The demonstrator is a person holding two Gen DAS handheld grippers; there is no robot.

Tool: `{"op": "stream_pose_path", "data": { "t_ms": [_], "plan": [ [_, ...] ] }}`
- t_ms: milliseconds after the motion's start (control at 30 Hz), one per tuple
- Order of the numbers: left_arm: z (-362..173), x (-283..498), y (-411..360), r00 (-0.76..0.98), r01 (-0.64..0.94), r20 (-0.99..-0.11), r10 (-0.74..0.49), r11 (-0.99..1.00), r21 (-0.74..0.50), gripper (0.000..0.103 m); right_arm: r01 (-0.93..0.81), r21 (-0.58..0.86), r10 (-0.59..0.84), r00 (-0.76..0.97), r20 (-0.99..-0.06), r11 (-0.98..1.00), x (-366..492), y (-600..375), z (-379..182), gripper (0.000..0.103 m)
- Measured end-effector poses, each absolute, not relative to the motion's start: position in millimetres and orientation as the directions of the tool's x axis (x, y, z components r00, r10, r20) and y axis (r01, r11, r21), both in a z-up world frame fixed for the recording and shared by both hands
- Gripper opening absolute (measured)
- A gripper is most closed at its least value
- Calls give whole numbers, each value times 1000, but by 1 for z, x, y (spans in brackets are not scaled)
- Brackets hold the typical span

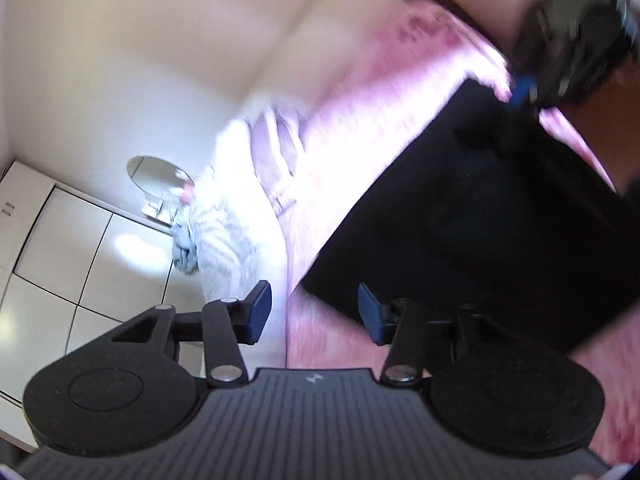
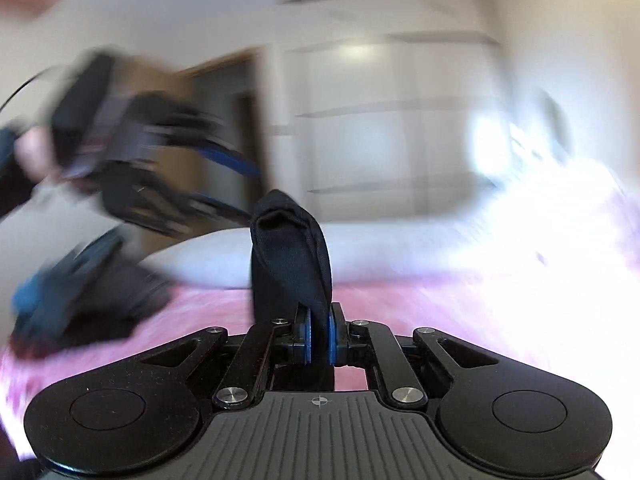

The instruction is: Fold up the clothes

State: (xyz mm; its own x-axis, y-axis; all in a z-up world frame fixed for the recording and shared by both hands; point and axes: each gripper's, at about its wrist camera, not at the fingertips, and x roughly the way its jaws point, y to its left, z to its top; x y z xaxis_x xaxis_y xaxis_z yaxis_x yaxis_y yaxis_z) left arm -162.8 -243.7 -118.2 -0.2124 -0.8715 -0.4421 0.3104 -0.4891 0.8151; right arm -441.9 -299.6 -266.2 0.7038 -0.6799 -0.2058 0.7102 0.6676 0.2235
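A black garment (image 1: 480, 232) lies spread flat on the pink bed cover (image 1: 360, 140). In the left wrist view my left gripper (image 1: 314, 308) stands open above the garment's near edge, with nothing between its blue pads. The right gripper (image 1: 520, 96) shows blurred at the garment's far corner. In the right wrist view my right gripper (image 2: 319, 340) is shut on a fold of the black cloth (image 2: 292, 256), which rises from between the pads. The left gripper (image 2: 240, 188) appears blurred at the left of that view, its jaws apart.
A heap of light clothes (image 1: 224, 240) lies along the bed's edge. A white pillow (image 2: 240, 260) sits at the head. A dark clothing pile (image 2: 80, 300) rests on the cover at left. White wardrobe doors (image 2: 380, 120) and a brown door (image 2: 224, 120) stand behind.
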Motion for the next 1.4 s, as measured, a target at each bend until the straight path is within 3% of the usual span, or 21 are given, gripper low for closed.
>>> {"op": "stream_pose_path", "data": {
  "t_ms": [200, 300, 500, 733, 867, 900, 933, 1000, 1200, 1300, 1367, 1400],
  "plan": [
    [-204, -142, -277, -173, 369, -593, -787, -610, 702, 44, 759, 592, -718, 569, -401, 271, -523, -380, -393, 7],
    [-254, -128, -294, -141, 389, -685, -714, -676, 625, 43, 695, 694, -715, 582, -387, 189, -540, -383, -423, 9],
    [-302, -124, -293, -160, 457, -758, -633, -728, 512, 43, 667, 725, -753, 564, -339, 173, -547, -376, -410, 22],
    [-314, -131, -312, -154, 492, -802, -577, -749, 444, 43, 692, 713, -770, 516, -376, 115, -556, -382, -406, 23],
    [-292, -132, -336, -225, 563, -792, -567, -740, 369, 43, 692, 714, -795, 492, -356, 108, -570, -372, -392, 28],
    [-286, -134, -347, -250, 587, -785, -567, -733, 343, 43, 694, 710, -804, 485, -343, 116, -572, -371, -386, 36],
    [-282, -138, -361, -276, 612, -775, -568, -726, 314, 43, 698, 705, -813, 479, -330, 125, -573, -370, -380, 54],
    [-274, -146, -388, -327, 656, -753, -570, -711, 253, 45, 711, 688, -829, 465, -310, 142, -570, -375, -372, 71],
    [-273, -175, -479, -477, 740, -702, -530, -673, 6, 45, 786, 602, -816, 437, -379, 141, -554, -400, -370, 70],
    [-294, -193, -522, -540, 724, -714, -446, -679, -123, 38, 790, 600, -791, 446, -418, 129, -553, -405, -381, 49],
    [-307, -204, -544, -583, 690, -722, -374, -697, -196, 38, 797, 588, -777, 454, -436, 136, -550, -406, -386, 46],
    [-313, -209, -551, -603, 668, -723, -337, -709, -227, 33, 804, 578, -772, 456, -443, 143, -549, -406, -388, 39]
  ]
}}
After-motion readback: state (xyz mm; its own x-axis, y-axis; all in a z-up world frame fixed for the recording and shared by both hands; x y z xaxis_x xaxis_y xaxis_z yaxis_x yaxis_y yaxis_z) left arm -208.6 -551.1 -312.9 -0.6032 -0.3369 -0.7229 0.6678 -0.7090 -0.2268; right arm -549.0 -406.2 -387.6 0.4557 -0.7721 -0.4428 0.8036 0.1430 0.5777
